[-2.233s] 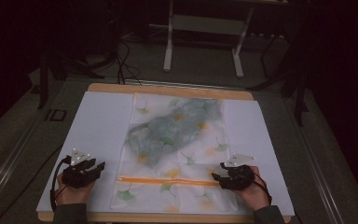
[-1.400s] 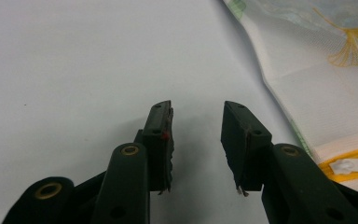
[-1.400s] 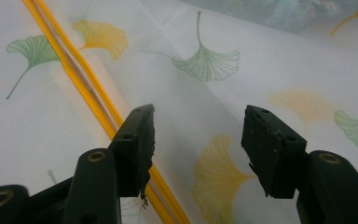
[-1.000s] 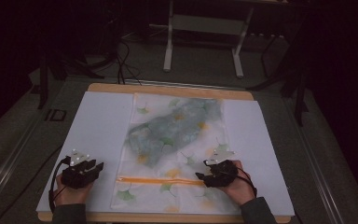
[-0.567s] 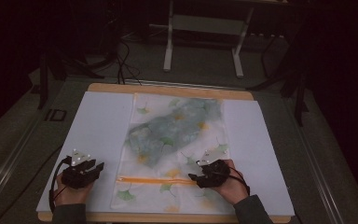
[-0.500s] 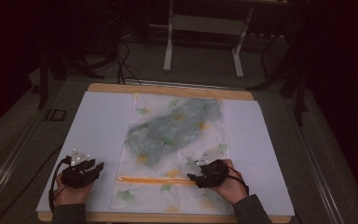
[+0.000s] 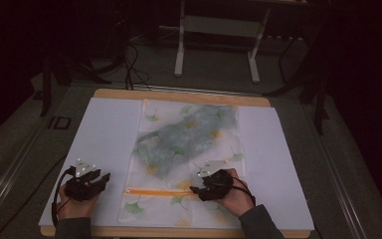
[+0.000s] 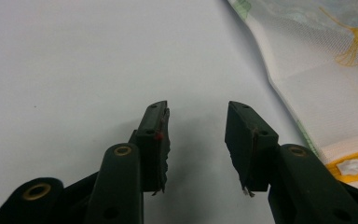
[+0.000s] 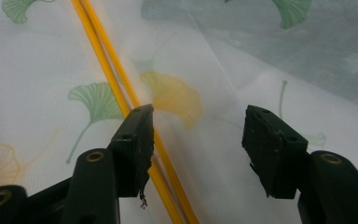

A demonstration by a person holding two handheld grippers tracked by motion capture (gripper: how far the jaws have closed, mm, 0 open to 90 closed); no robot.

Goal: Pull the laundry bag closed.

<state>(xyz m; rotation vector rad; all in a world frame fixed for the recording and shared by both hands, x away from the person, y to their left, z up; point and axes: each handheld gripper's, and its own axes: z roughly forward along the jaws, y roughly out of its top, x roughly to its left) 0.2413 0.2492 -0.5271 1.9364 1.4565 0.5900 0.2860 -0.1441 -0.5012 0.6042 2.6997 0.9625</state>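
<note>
Right gripper (image 7: 195, 189) has slid left along the zipper (image 9: 121, 93), fingers open, empty; the soft mesh bag (image 7: 179, 149) wants pinching at its pull.

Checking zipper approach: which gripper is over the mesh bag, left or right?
The right gripper: its open jaws sit over the leaf-print mesh bag, at the orange zipper. The left gripper, also open, is over the bare white sheet beside the bag.

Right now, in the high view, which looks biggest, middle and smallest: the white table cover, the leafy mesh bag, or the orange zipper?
1. White table cover, the largest: it spreads across nearly the whole tabletop.
2. Leafy mesh bag, which lies on the cover and takes up its middle strip.
3. Orange zipper, the smallest: a thin line across the bag's near end.
</note>
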